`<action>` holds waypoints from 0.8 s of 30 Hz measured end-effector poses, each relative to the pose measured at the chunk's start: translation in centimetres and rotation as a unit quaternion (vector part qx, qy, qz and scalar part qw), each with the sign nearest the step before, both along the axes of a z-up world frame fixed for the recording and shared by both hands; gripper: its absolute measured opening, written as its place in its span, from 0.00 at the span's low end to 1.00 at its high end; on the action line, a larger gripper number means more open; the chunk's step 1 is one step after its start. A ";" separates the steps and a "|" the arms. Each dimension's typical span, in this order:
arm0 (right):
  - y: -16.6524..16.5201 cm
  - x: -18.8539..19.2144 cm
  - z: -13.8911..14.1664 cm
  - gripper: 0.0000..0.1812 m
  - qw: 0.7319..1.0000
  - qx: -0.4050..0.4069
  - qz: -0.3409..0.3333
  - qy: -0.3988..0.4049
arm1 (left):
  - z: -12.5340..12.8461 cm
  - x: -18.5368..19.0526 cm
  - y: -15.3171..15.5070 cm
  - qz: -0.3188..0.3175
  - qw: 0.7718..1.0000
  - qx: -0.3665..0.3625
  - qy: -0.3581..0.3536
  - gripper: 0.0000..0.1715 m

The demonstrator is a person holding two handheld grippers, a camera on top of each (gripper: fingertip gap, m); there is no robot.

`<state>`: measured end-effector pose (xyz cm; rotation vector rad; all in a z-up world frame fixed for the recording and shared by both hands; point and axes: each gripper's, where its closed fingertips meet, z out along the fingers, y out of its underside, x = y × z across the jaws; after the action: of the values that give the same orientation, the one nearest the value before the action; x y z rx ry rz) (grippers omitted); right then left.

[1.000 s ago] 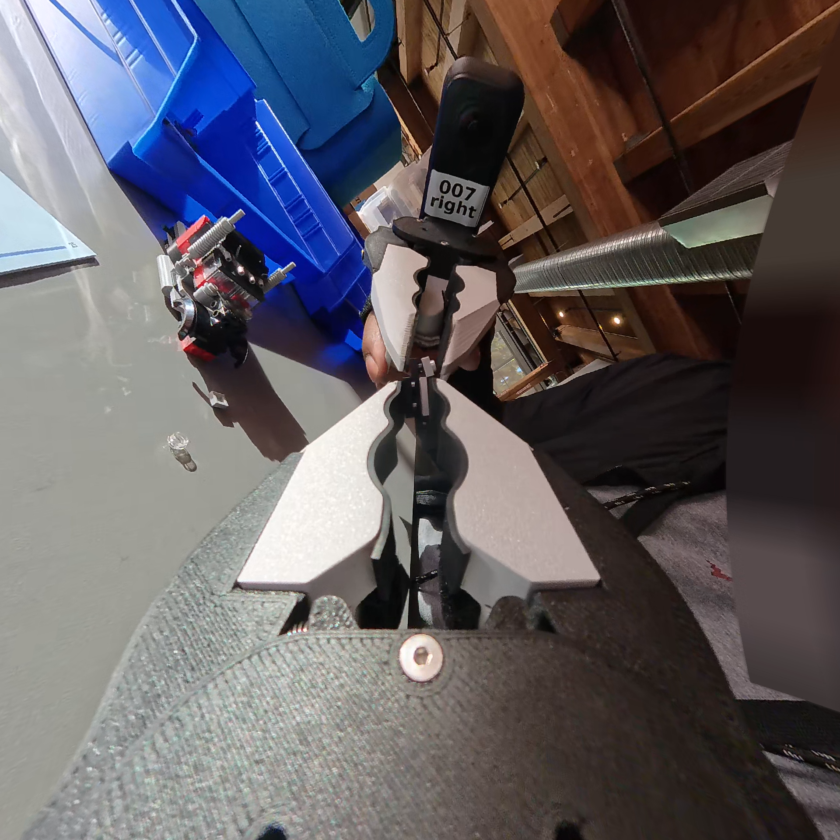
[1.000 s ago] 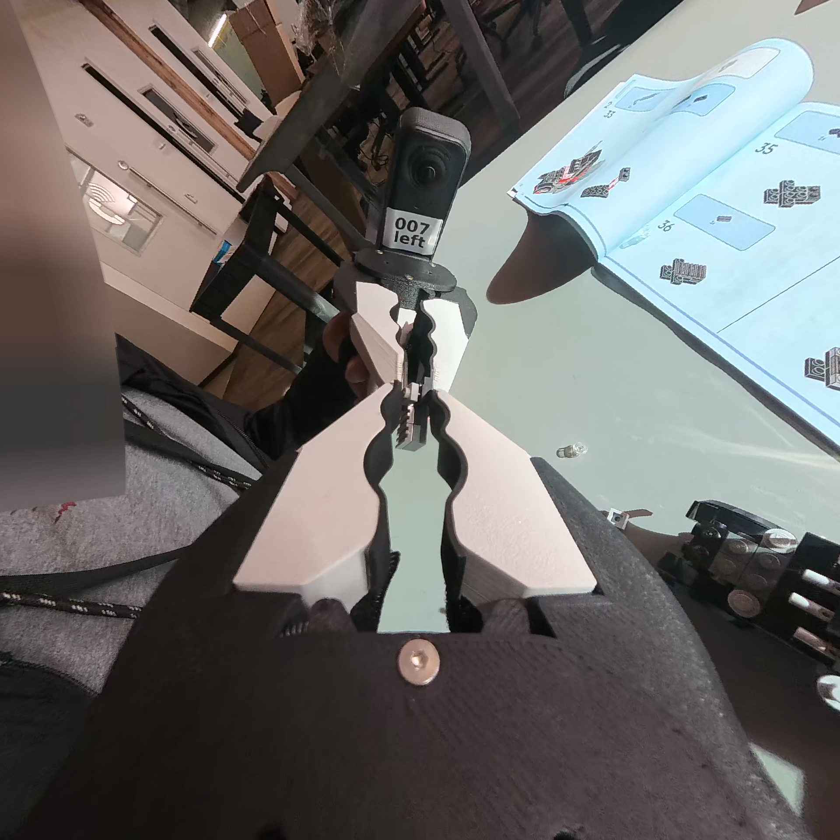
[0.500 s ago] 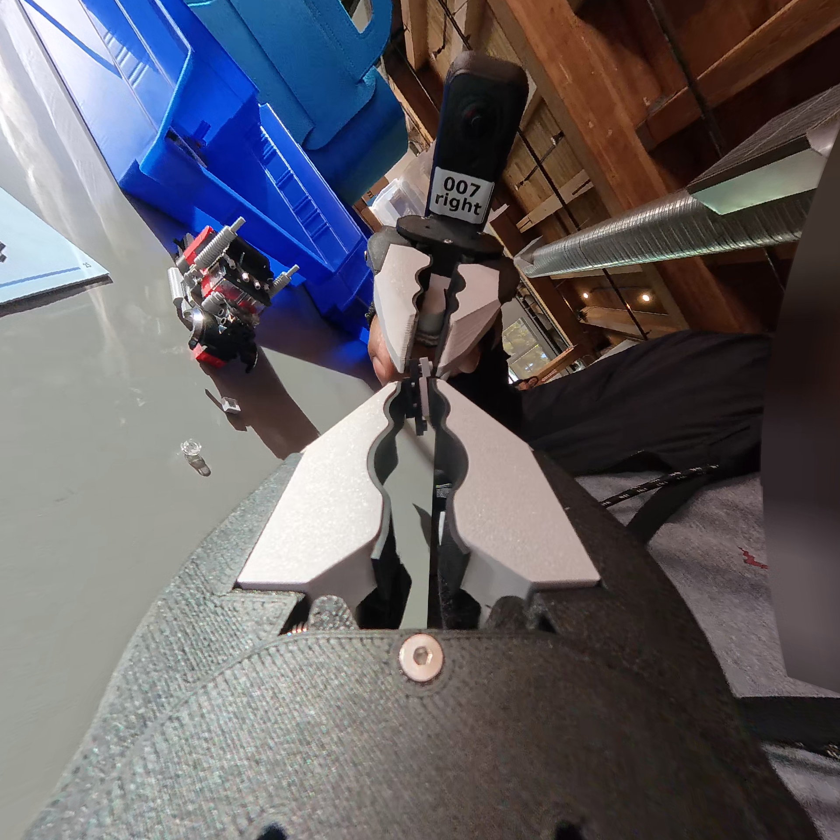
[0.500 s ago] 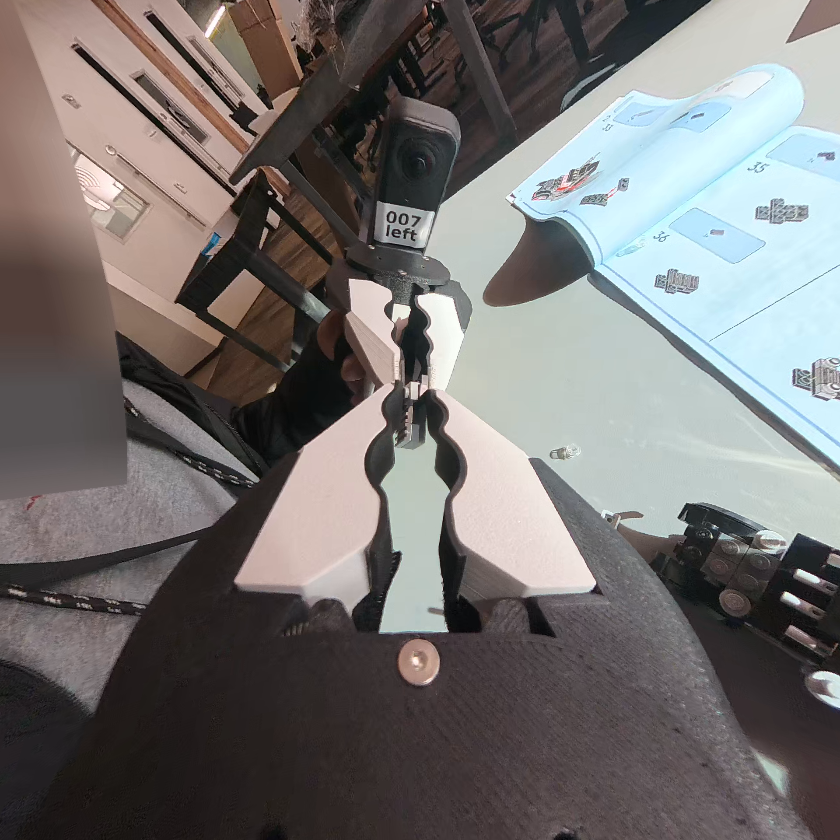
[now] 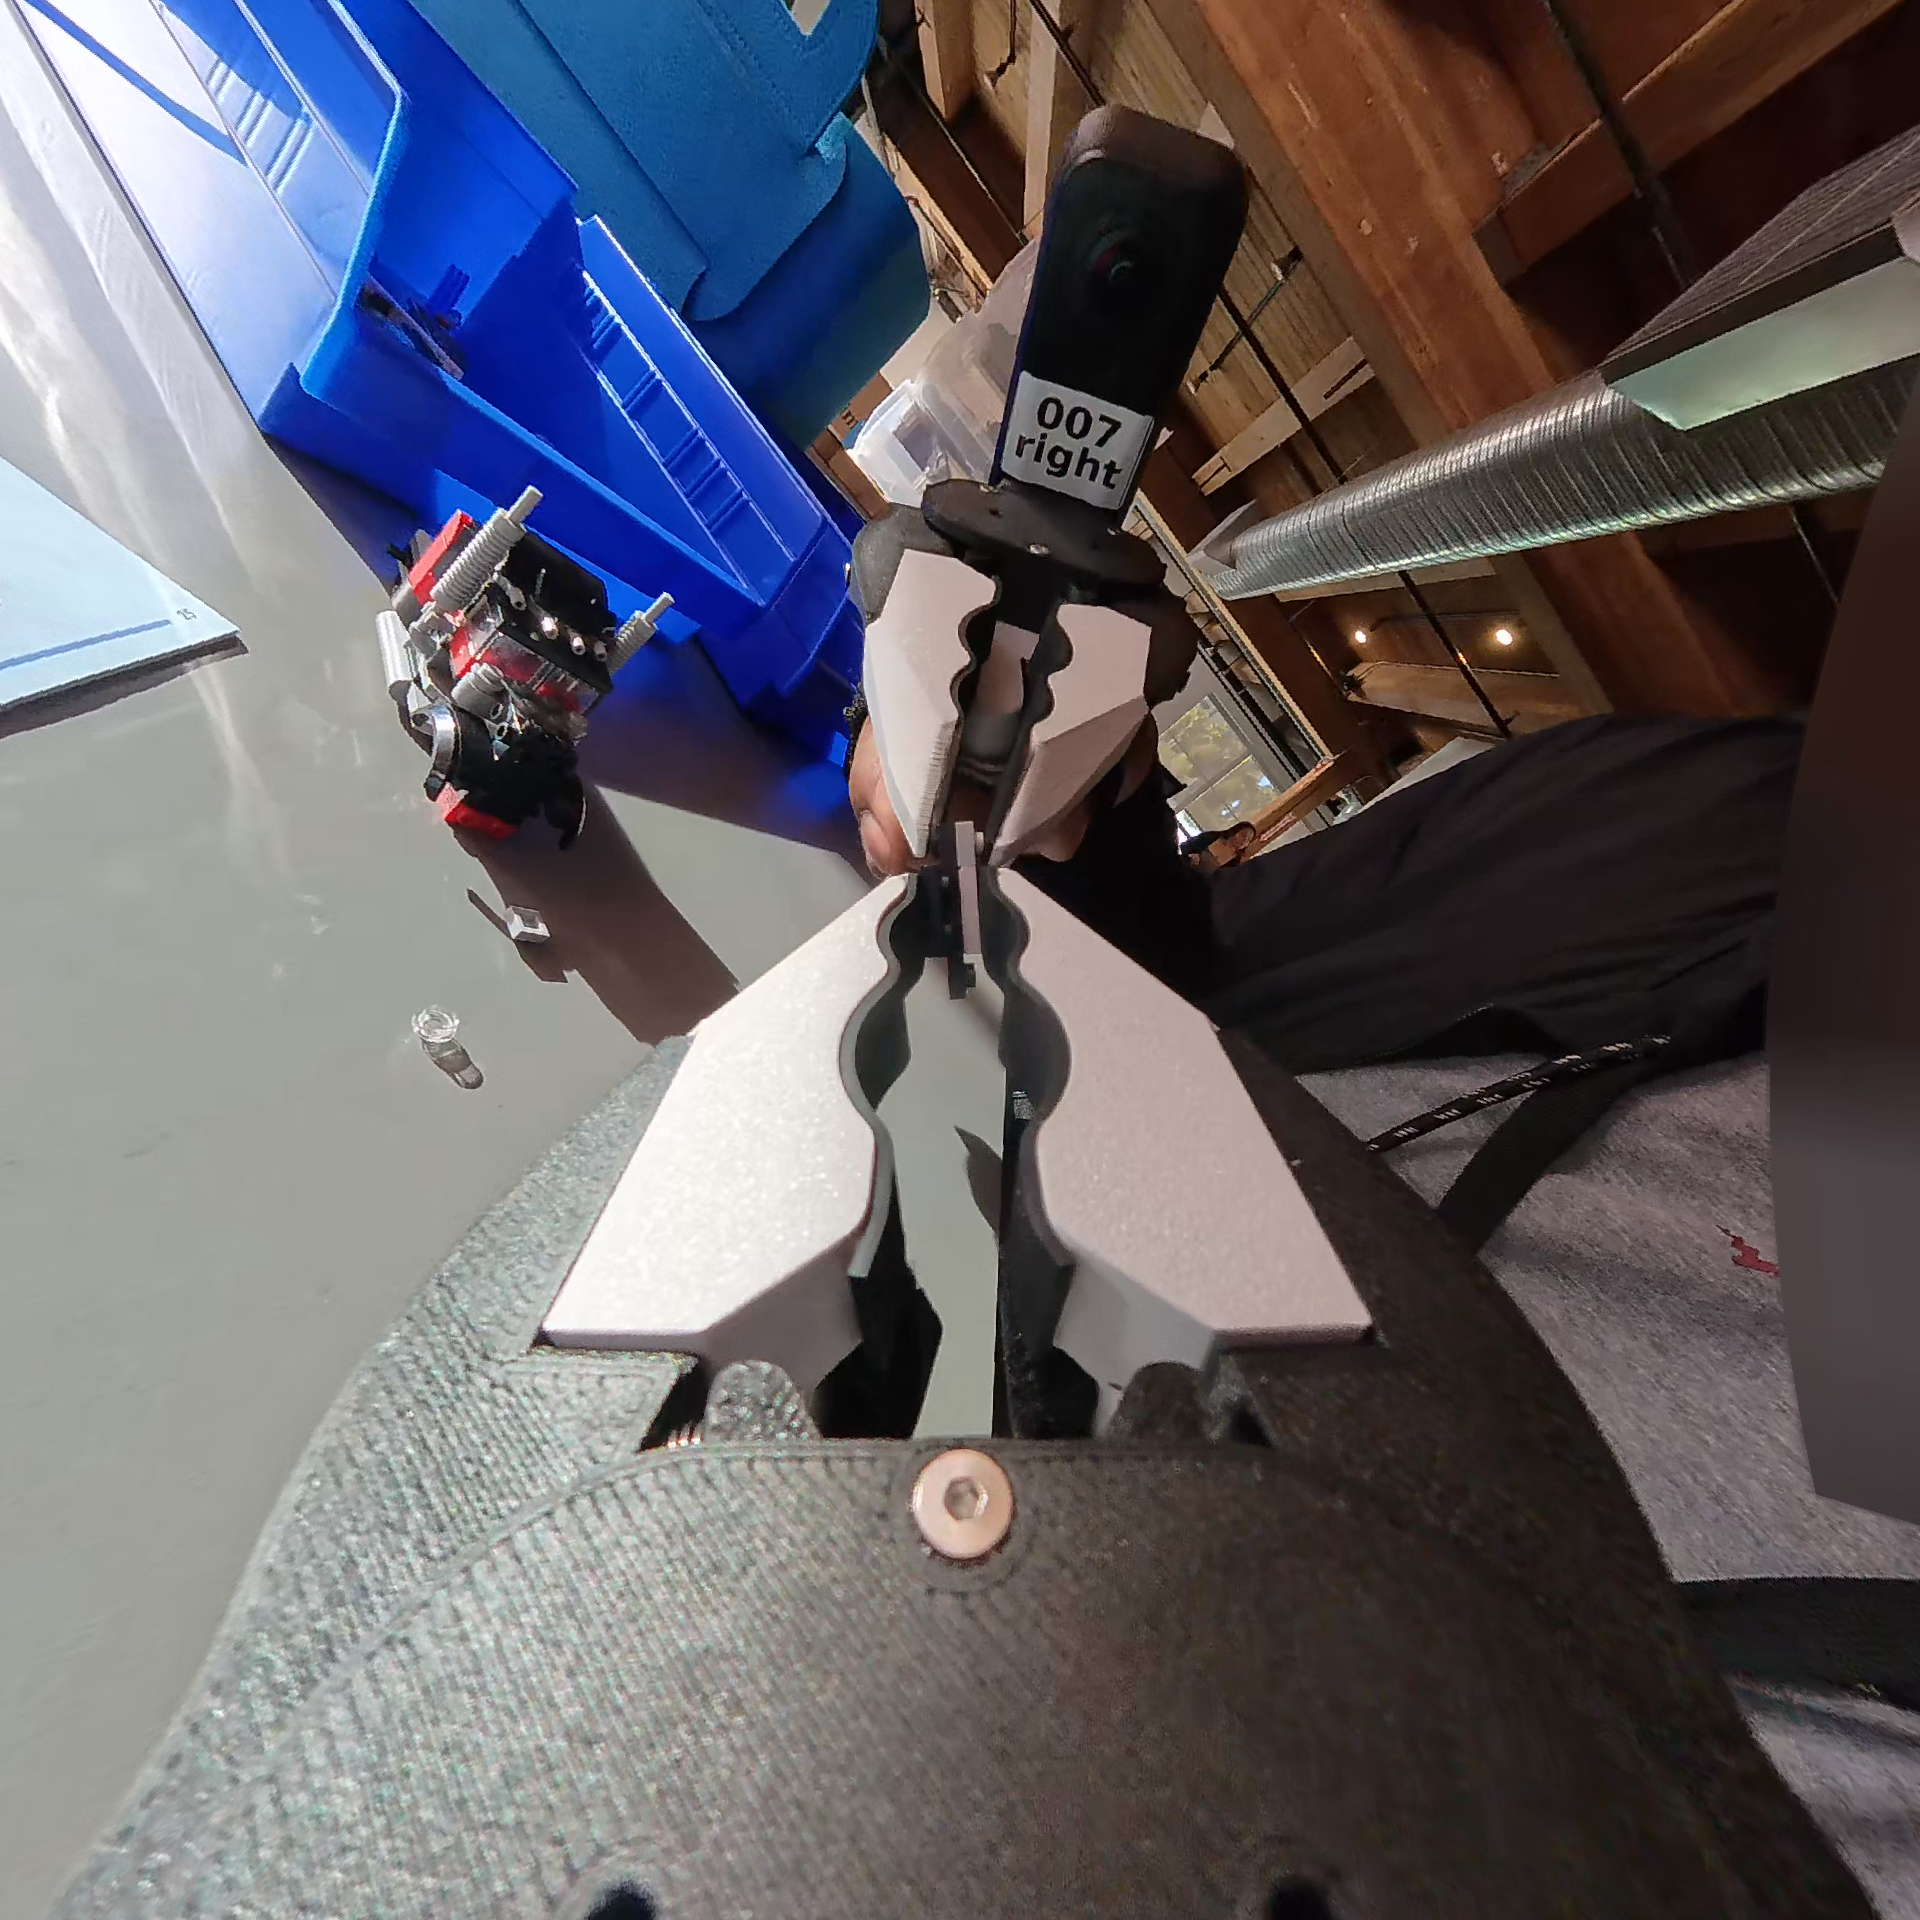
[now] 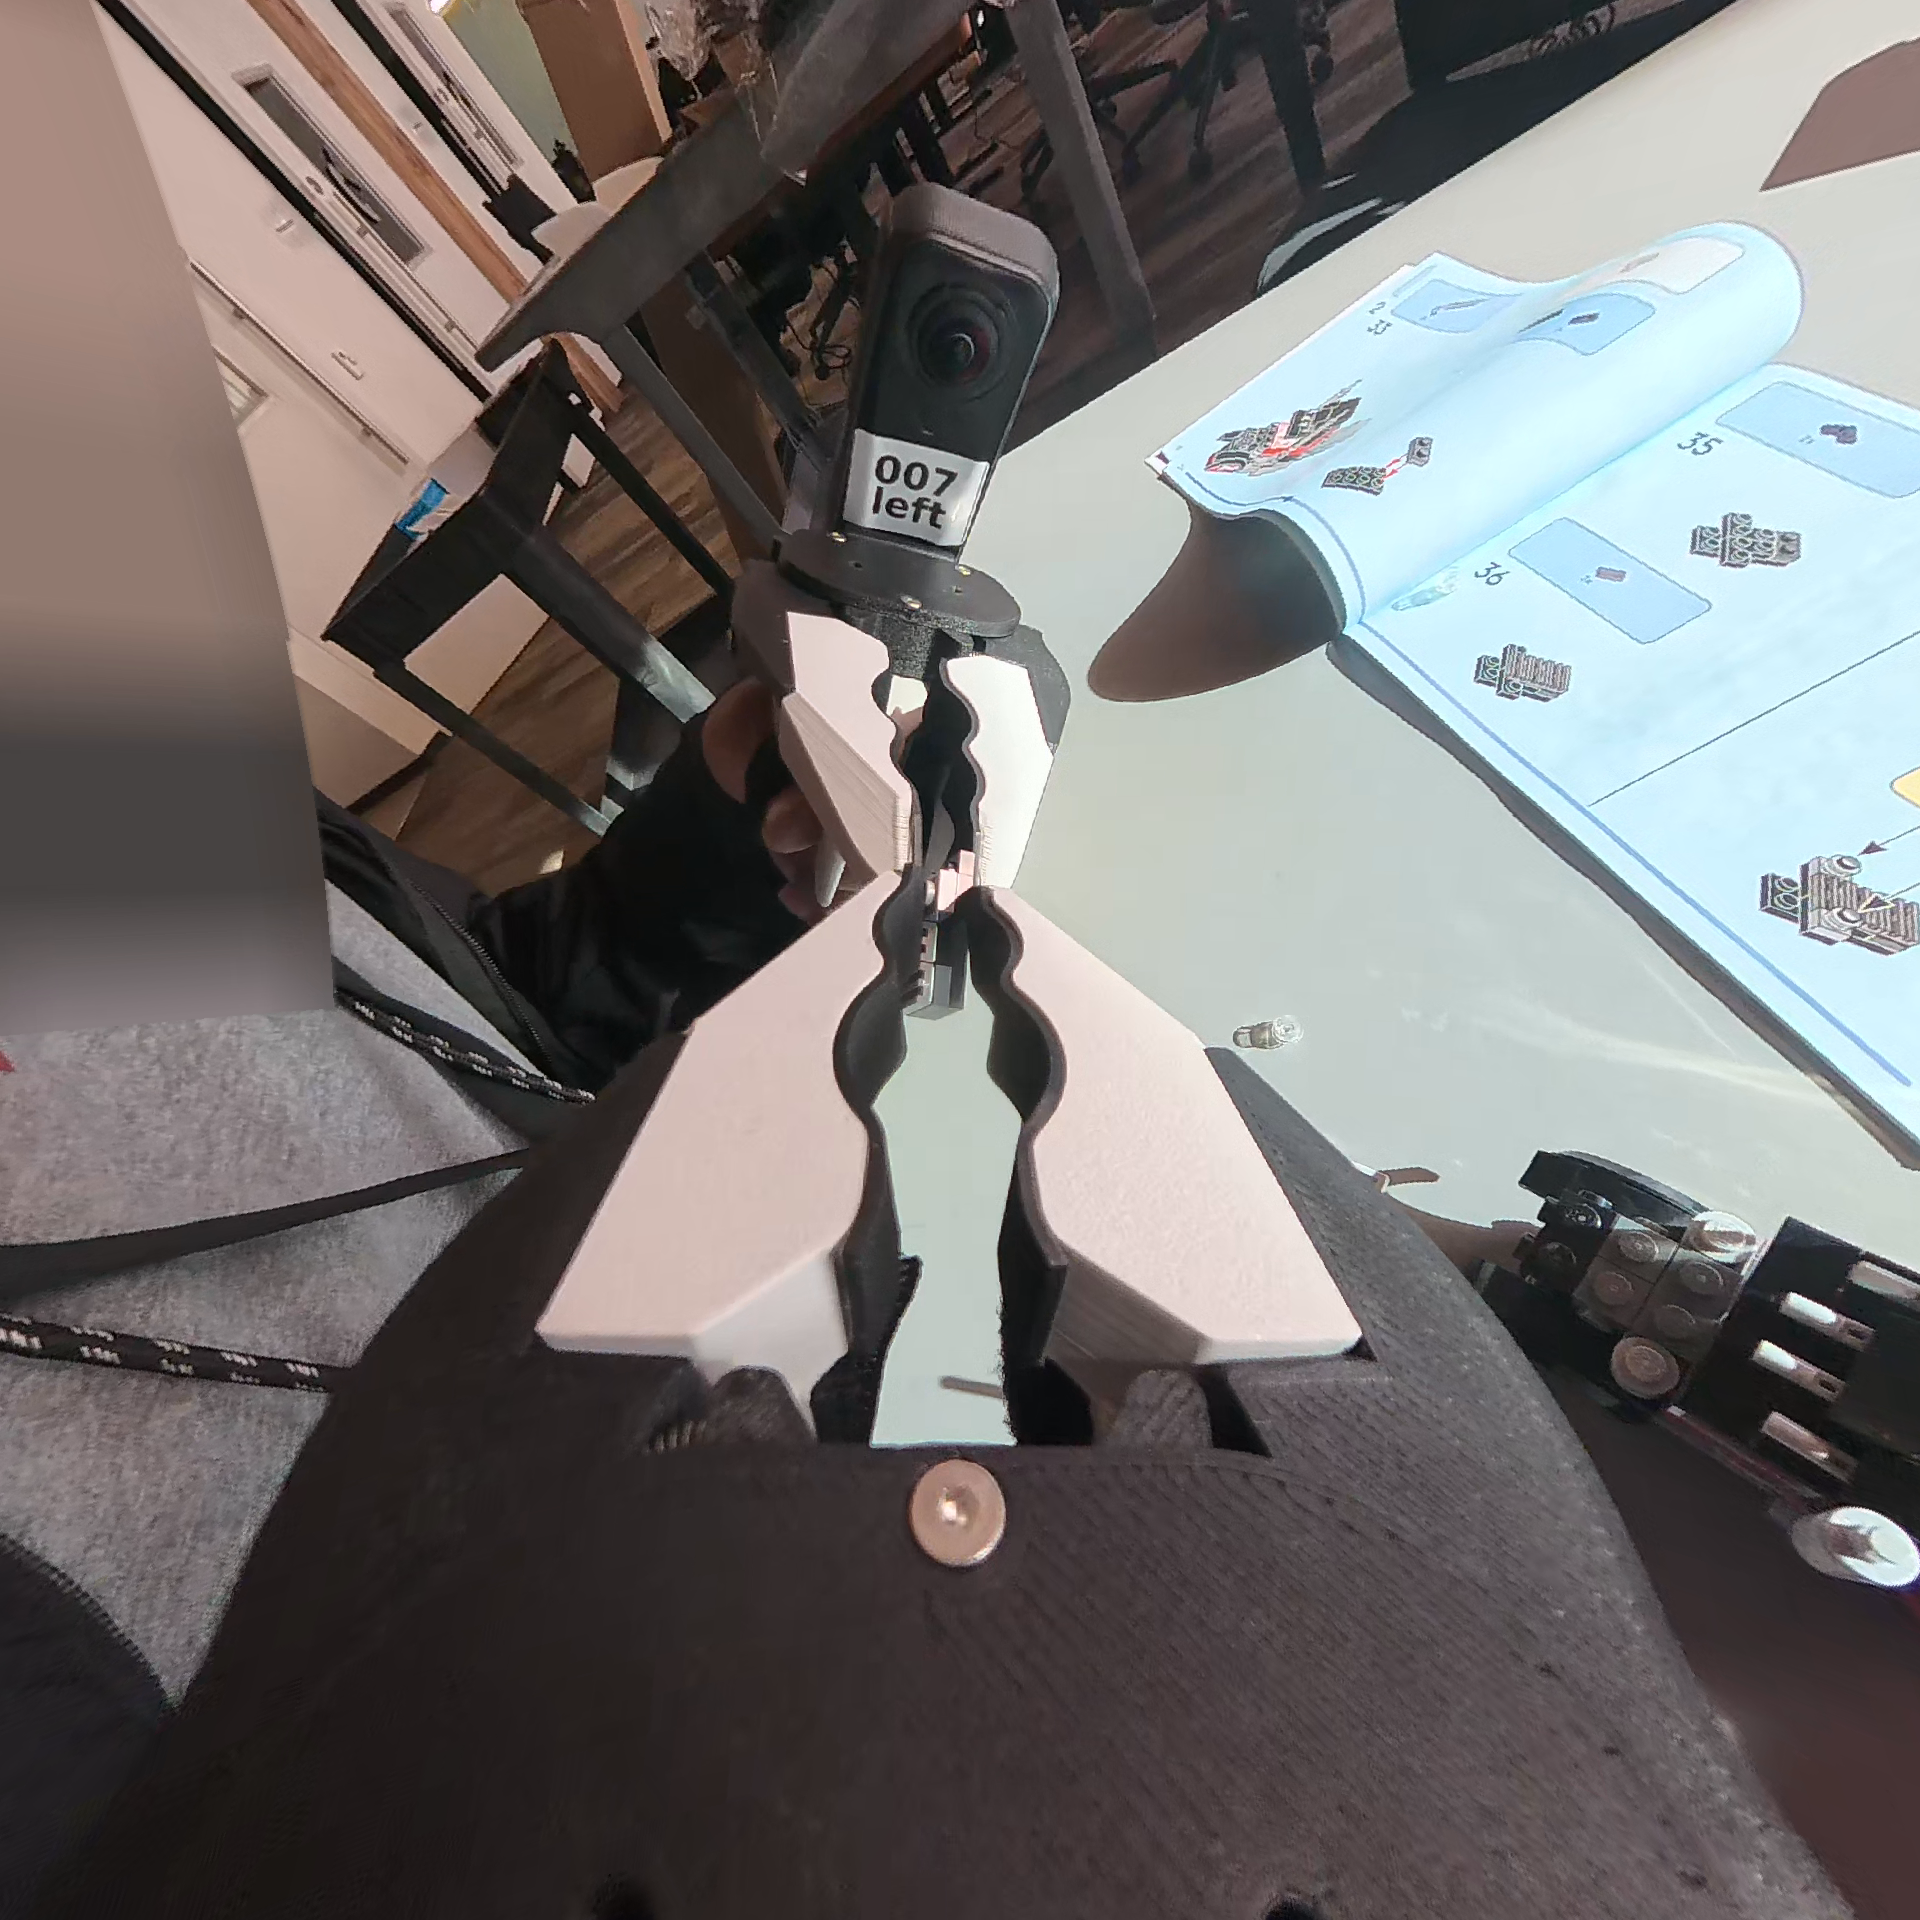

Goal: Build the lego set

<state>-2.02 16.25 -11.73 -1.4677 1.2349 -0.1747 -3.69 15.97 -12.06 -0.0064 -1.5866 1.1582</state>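
Note:
My left gripper [image 5: 951,899] and right gripper [image 6: 940,899] meet tip to tip above the grey table's near edge. Each is shut on a small lego piece. The black studded piece [image 6: 935,956] sits in the right gripper's tips. A thin light grey piece [image 5: 971,894] lies against a dark one between the two pairs of tips. The right gripper also shows in the left wrist view [image 5: 966,831], and the left gripper in the right wrist view [image 6: 940,862]. The red, black and silver lego model [image 5: 499,675] stands on the table, also low right in the right wrist view [image 6: 1714,1309].
Blue bins [image 5: 468,260] stand behind the model. An open instruction booklet [image 6: 1558,623] lies on the table [image 6: 1299,831]. A clear stud [image 5: 442,1029] and a small grey piece [image 5: 525,923] lie loose near the model. The person's grey-clothed lap is below the grippers.
Both grippers stay shut and tip to tip. They have swung a little together, so the model and booklet sit slightly differently in each view. The two small pieces sit closer together.

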 end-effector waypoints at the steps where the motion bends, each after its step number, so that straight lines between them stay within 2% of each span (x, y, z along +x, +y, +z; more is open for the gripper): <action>1: 0.0 0.0 0.0 0.05 1.000 -0.001 0.000 -0.001 | 0.0 0.0 0.0 -0.001 1.000 0.000 0.000 0.06; 6: 0.1 0.0 0.0 0.05 1.000 -0.005 -0.002 0.001 | -0.1 -0.1 0.0 -0.001 1.000 0.002 -0.001 0.06; 10: -0.2 0.3 0.7 0.06 1.000 0.017 -0.015 -0.016 | 0.5 0.2 -0.2 0.001 1.000 0.000 0.032 0.06; 13: -0.6 0.6 1.8 0.18 0.998 0.015 -0.034 -0.058 | 0.6 0.7 -0.4 0.010 0.999 0.006 0.050 0.06; 18: -1.1 0.3 2.7 0.18 0.984 -0.075 -0.071 -0.144 | 1.3 2.0 -0.5 0.027 0.994 0.007 0.101 0.06; 24: -0.7 0.8 2.5 0.16 0.948 -0.198 -0.096 -0.228 | 2.0 2.9 -0.8 0.037 0.985 0.007 0.167 0.06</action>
<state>-1.24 15.58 -9.24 -1.5233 0.9886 -0.8890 -0.77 15.14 -10.03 0.2470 -1.3056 1.1388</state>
